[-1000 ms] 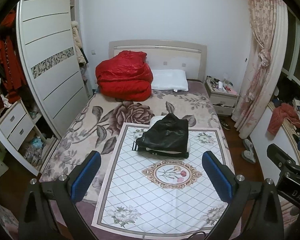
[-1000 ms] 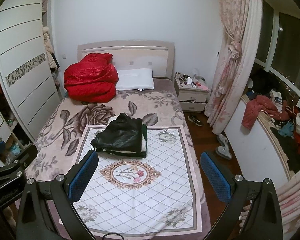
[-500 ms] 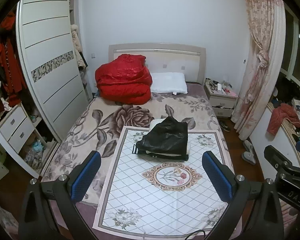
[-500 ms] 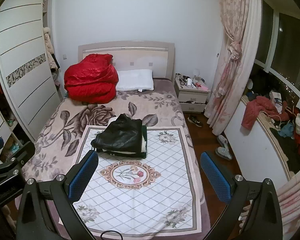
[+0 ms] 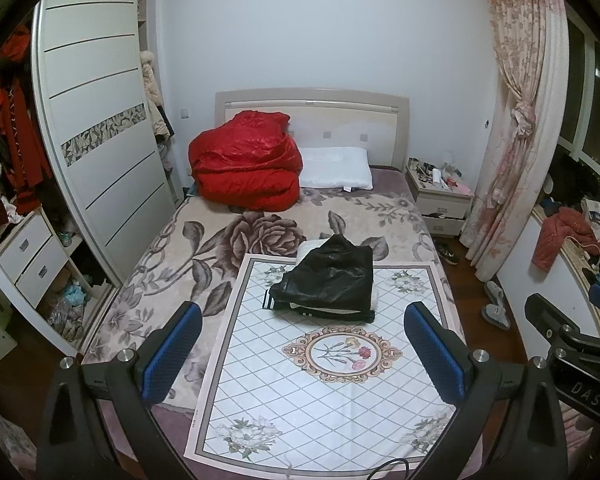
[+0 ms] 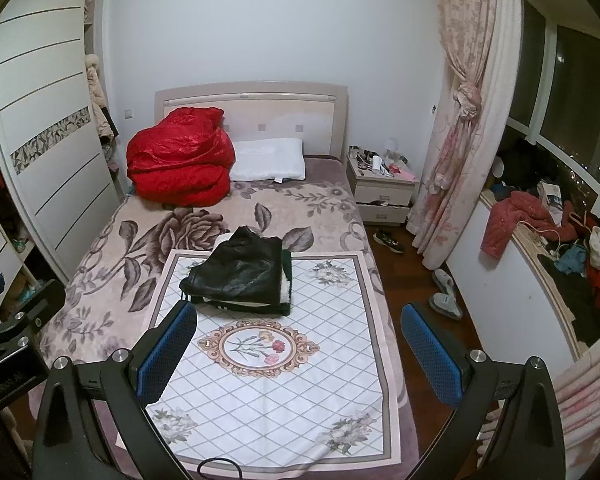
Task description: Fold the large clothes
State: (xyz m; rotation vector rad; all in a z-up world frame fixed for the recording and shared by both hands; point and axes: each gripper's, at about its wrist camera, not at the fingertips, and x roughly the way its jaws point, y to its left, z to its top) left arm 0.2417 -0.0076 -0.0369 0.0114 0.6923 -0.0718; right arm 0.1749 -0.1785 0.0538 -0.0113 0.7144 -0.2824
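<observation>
A stack of folded dark clothes, topped by a black leather garment (image 5: pixel 330 278), lies at the far end of a white floral mat (image 5: pixel 320 376) on the bed; it also shows in the right wrist view (image 6: pixel 240 270). My left gripper (image 5: pixel 300 354) is open and empty, held well back above the mat's near end. My right gripper (image 6: pixel 298 354) is open and empty, also held back over the mat (image 6: pixel 276 376), apart from the clothes.
A red quilt (image 5: pixel 246 170) and white pillow (image 5: pixel 336 168) lie at the headboard. A wardrobe (image 5: pixel 96 140) stands left of the bed. A nightstand (image 6: pixel 382 188), curtain (image 6: pixel 456 128), slippers (image 6: pixel 444 292) and a cluttered ledge (image 6: pixel 548 236) are on the right.
Both grippers have drawn slightly back and up from the bed; the clothes stack sits a little farther away. Both stay open and empty.
</observation>
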